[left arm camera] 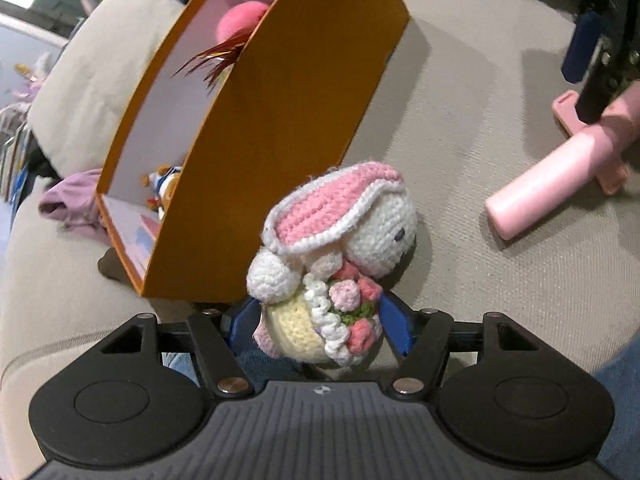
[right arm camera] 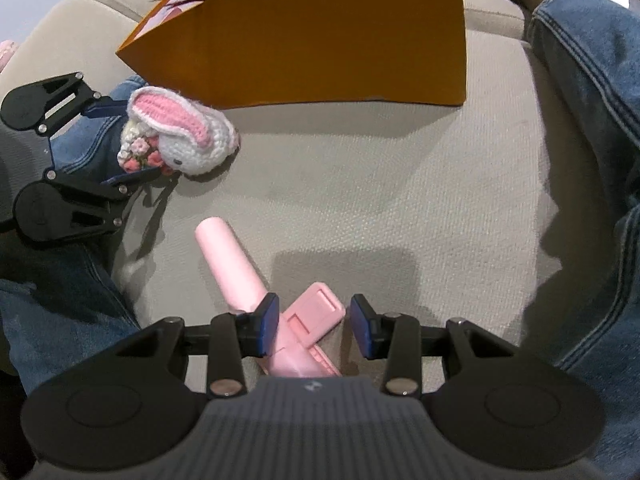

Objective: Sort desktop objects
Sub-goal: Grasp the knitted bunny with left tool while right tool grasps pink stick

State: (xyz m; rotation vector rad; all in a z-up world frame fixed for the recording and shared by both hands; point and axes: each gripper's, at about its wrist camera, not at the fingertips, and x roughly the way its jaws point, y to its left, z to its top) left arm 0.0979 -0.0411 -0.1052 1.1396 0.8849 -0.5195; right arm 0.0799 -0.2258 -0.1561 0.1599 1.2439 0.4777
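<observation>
While the crochet bunny [left arm camera: 332, 264] lies on the sofa beside the orange box [left arm camera: 280, 132], the left tool [left arm camera: 320, 320] straddles it, open; the right tool [right arm camera: 314, 328] brackets the pink gadget [right arm camera: 280, 304], ungripped.

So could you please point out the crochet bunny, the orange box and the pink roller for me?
crochet bunny [left arm camera: 320, 216]: left wrist view, on its pink ear.
orange box [right arm camera: 320, 32]: right wrist view, on its outer side wall.
pink roller [right arm camera: 228, 256]: right wrist view, on the cylindrical part.
</observation>
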